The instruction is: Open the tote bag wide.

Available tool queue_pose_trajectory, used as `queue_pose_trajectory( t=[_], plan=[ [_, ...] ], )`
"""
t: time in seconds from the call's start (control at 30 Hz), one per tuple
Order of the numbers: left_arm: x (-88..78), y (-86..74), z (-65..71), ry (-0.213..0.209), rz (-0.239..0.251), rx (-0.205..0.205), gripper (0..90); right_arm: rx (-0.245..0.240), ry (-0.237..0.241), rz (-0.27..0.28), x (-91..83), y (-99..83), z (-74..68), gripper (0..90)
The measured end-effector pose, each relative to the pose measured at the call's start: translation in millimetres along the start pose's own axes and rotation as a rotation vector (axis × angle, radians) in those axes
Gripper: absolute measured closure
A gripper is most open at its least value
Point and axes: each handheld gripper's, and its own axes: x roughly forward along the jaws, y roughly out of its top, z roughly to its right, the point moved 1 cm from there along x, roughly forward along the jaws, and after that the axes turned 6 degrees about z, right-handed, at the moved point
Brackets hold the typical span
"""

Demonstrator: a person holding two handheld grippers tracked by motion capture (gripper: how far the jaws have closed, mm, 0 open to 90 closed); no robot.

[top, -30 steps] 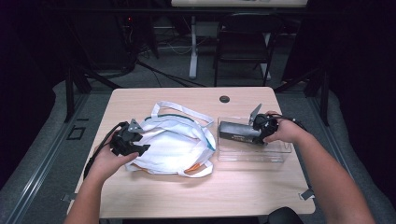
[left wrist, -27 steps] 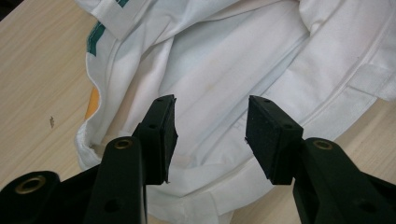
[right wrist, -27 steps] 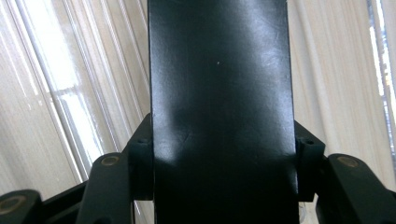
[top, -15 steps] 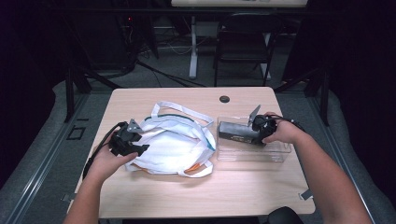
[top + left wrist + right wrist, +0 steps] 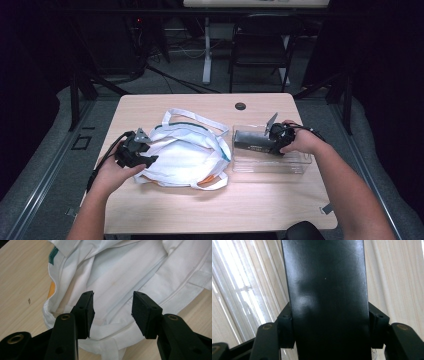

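Right gripper view shows right claw (image 5: 327, 332) holding dark flat rectangular box (image 5: 325, 290) over clear plastic tray (image 5: 292, 162), bagging undone; left claw (image 5: 112, 312) gapes above white cloth bag (image 5: 130, 272).

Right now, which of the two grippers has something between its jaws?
The right gripper, around the black box over the clear tray; the left gripper's jaws stand empty.

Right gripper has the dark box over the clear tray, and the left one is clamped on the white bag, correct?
Not quite. The left gripper is open: in the left gripper view its fingers stand apart over the white bag, not clamped. The rest is right.
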Motion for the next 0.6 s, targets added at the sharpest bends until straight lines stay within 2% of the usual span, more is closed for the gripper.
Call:
queue_pose_trajectory(
  t=[0.23, 0.6],
  plan=[
    [0.2, -1.3, 0.7, 0.000, -0.008, 0.003, 51.5, 0.024, -0.024, 0.039, -1.1, 2.3, 1.7, 35.7],
    [-1.9, -0.5, 1.0, -0.003, -0.006, 0.002, 50.9, 0.060, -0.043, 0.065, -9.9, 2.3, 2.8, 33.3]
  ],
)
